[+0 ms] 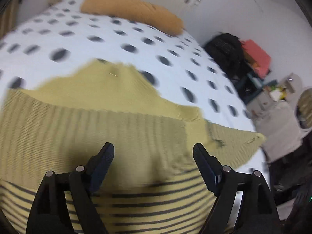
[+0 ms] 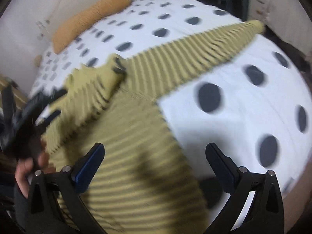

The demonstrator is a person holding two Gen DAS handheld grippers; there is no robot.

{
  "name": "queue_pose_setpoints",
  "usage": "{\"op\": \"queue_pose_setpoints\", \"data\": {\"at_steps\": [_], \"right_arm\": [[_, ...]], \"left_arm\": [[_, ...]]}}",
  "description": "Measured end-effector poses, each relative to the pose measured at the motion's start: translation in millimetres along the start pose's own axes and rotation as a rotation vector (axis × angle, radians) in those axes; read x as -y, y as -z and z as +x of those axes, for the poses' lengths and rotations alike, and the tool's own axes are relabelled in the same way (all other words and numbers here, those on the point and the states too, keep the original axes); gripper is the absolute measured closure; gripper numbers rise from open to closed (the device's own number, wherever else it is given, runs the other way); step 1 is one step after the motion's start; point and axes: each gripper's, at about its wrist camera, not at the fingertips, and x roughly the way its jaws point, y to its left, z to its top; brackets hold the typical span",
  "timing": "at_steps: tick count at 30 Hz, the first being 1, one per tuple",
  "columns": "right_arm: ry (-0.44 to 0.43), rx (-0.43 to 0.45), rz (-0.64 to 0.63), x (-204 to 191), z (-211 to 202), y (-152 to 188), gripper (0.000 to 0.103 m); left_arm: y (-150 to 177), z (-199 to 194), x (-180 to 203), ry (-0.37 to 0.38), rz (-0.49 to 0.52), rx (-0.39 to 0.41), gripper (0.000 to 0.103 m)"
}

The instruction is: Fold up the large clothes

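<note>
Here, yellow dark-striped sweater (image 1: 117, 120) rumpled on dotted bedspread (image 1: 97, 39), both grippers' fingers (image 1: 106, 165) spread wide, empty

A large yellow-green knitted sweater (image 2: 136, 156) with thin dark stripes lies spread flat on the bed (image 2: 243, 107), whose cover is white with dark dots. One sleeve (image 2: 204, 46) stretches straight out toward the bed's far edge. Another part is folded over onto the body, lying rumpled, with a plain yellow patch uppermost.
</note>
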Motion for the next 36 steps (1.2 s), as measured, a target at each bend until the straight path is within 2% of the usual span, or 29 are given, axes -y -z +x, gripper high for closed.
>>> {"op": "queue_pose_setpoints", "data": {"at_steps": [2, 3, 5, 7, 10, 12, 14, 15, 16, 18, 20, 22, 23, 25, 27, 28, 29, 31, 33, 36], "right_arm": [[-0.122, 0.004, 0.022, -14, 24, -24, 0.0], [-0.151, 0.003, 0.041, -22, 41, -39, 0.0], [-0.144, -0.017, 0.064, -31, 75, -62, 0.0], [-0.152, -0.034, 0.1, -39, 101, -76, 0.002], [-0.232, 0.005, 0.099, -54, 118, -91, 0.022], [-0.263, -0.025, 0.076, -62, 135, -101, 0.04], [-0.201, -0.1, 0.106, -60, 159, -105, 0.085], [-0.193, -0.117, 0.121, -55, 164, -104, 0.091], [-0.196, -0.115, 0.131, -50, 165, -103, 0.091], [-0.221, -0.087, 0.139, -40, 152, -98, 0.091], [-0.18, -0.056, 0.084, -33, 138, -90, 0.091], [-0.092, -0.065, -0.005, -30, 143, -86, 0.089], [-0.083, -0.082, -0.04, -26, 147, -86, 0.086], [-0.127, -0.072, -0.036, -14, 138, -89, 0.083], [-0.097, -0.018, 0.011, 10, 111, -98, 0.076], [-0.087, 0.02, 0.036, 30, 96, -103, 0.066], [-0.077, 0.049, 0.054, 44, 85, -107, 0.049], [-0.02, 0.142, 0.105, 88, 53, -118, 0.031], [0.046, 0.234, 0.163, 139, 28, -130, 0.03], [0.11, 0.275, 0.25, 199, 16, -155, 0.03]], "left_arm": [[-7, -12, -33, -0.133, 0.027, -0.001, 0.019], [-8, -17, -55, -0.207, 0.031, -0.005, 0.019], [-8, -25, -96, -0.278, 0.002, -0.023, 0.019], [-6, -31, -138, -0.303, -0.049, -0.04, 0.019], [-3, -34, -183, -0.349, -0.085, -0.07, 0.019], [1, -25, -202, -0.393, -0.083, -0.113, 0.019], [11, -12, -218, -0.42, -0.083, -0.16, 0.019], [16, -7, -219, -0.414, -0.086, -0.172, 0.019], [20, -3, -222, -0.41, -0.091, -0.174, 0.018], [19, 3, -225, -0.431, -0.106, -0.165, 0.008], [21, 8, -239, -0.441, -0.122, -0.172, 0.0], [16, 18, -238, -0.439, -0.117, -0.175, 0.0], [15, 18, -238, -0.442, -0.115, -0.171, 0.0], [13, 18, -238, -0.457, -0.112, -0.173, 0.0], [15, 13, -232, -0.468, -0.119, -0.172, 0.001], [13, 6, -229, -0.479, -0.123, -0.155, 0.009], [12, -4, -222, -0.49, -0.121, -0.129, 0.02], [5, -22, -203, -0.529, -0.102, -0.077, 0.026], [-3, -36, -184, -0.475, -0.099, -0.039, 0.025], [-8, -33, -145, -0.403, -0.036, -0.031, 0.021]]}}
